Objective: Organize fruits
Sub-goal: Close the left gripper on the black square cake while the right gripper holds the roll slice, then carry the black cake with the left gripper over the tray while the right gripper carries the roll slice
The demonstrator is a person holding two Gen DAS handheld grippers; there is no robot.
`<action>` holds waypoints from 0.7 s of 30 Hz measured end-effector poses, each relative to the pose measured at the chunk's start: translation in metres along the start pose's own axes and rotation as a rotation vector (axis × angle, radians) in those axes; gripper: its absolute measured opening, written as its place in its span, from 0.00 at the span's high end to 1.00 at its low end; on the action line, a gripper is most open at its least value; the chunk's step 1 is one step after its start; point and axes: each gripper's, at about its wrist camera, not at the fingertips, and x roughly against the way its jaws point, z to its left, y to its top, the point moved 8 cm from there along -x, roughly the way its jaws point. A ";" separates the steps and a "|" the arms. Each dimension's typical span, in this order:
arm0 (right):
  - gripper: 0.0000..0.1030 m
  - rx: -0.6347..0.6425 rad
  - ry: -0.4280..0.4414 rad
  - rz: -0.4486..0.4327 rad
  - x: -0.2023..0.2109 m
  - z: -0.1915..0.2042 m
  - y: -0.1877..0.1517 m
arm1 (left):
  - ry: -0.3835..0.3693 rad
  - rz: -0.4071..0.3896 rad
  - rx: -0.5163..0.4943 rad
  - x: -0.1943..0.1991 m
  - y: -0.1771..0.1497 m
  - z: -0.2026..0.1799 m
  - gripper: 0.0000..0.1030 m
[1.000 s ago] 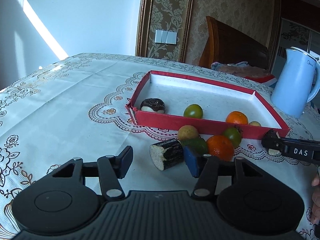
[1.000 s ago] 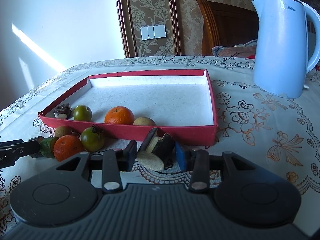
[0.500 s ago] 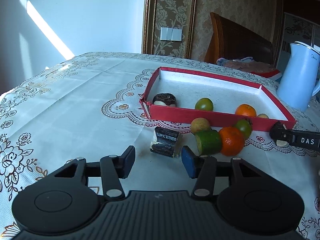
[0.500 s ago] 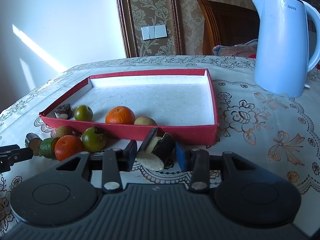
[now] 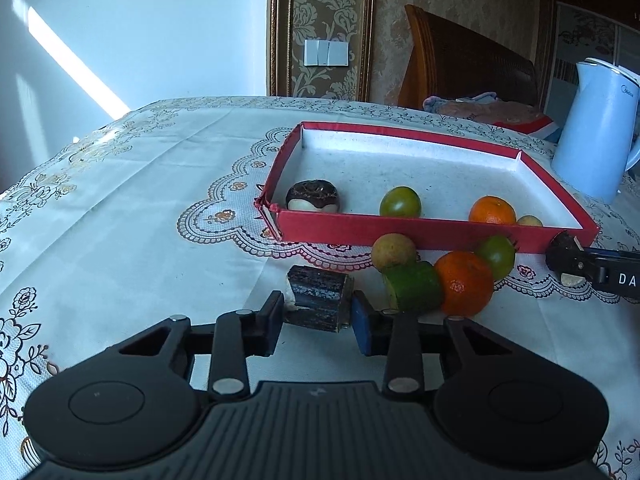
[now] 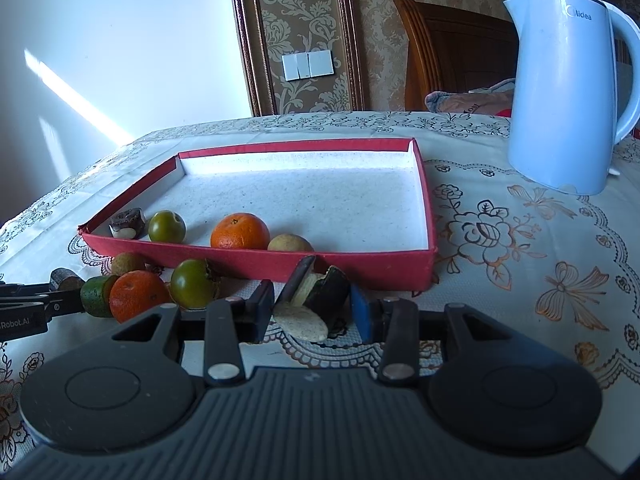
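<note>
A short dark cane piece (image 5: 318, 298) lies on the tablecloth in front of the red tray (image 5: 400, 230). My left gripper (image 5: 316, 322) is closing on it, and its pads touch both ends. My right gripper (image 6: 312, 308) is shut on another dark piece with a pale cut face (image 6: 320, 300), just before the tray's near wall. The tray holds a dark round slice (image 5: 313, 196), a green fruit (image 5: 400, 202), an orange (image 5: 492, 211) and a small tan fruit (image 5: 529, 221). Outside it sit a tan fruit (image 5: 394, 251), a green cane piece (image 5: 414, 286), an orange (image 5: 464, 288) and a green fruit (image 5: 497, 255).
A pale blue kettle (image 6: 568, 88) stands on the table to the right of the tray. A wooden chair with folded cloth (image 5: 480, 108) is behind the table. The embroidered tablecloth (image 5: 120, 208) stretches bare to the left.
My left gripper swung left off the fruit cluster, centred on the dark cane piece, moved in around it and narrowed its jaws onto it. The right gripper has kept still with its piece.
</note>
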 end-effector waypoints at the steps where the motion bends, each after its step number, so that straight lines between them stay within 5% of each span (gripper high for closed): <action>1: 0.62 0.000 0.001 0.000 0.000 0.000 0.000 | 0.000 -0.005 -0.001 0.001 0.000 0.000 0.68; 21: 0.62 0.003 0.000 -0.050 0.010 0.001 0.005 | -0.018 -0.122 0.012 0.025 0.025 -0.016 0.72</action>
